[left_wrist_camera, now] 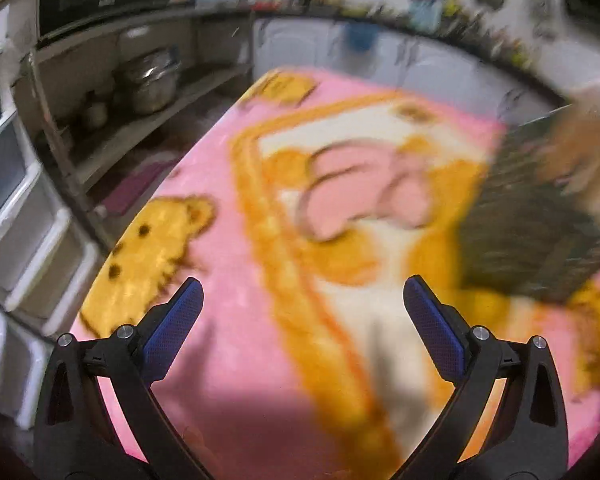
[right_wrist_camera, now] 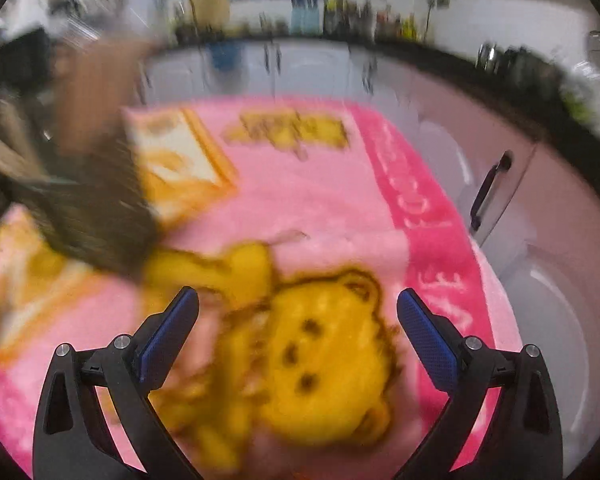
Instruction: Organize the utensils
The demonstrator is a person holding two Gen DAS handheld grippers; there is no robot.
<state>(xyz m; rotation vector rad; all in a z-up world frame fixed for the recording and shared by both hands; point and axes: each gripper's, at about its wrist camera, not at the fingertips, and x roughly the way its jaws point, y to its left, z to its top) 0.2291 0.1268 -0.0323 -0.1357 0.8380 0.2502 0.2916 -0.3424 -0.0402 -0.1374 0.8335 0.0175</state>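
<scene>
Both views are blurred by motion. A dark mesh utensil holder (left_wrist_camera: 540, 216) stands on the pink and yellow blanket (left_wrist_camera: 236, 264) at the right of the left wrist view, with brownish utensil handles (left_wrist_camera: 580, 152) sticking out of it. It also shows at the left of the right wrist view (right_wrist_camera: 96, 216), with wooden handles (right_wrist_camera: 92, 92) above it. My left gripper (left_wrist_camera: 302, 296) is open and empty over the blanket, left of the holder. My right gripper (right_wrist_camera: 298, 304) is open and empty over the blanket (right_wrist_camera: 324, 208), right of the holder.
Open shelves with metal pots (left_wrist_camera: 148, 80) and white plastic drawers (left_wrist_camera: 16, 216) stand left of the table. White cabinets (right_wrist_camera: 496, 188) with dark handles run behind and to the right. A cluttered counter (right_wrist_camera: 340, 20) runs along the back.
</scene>
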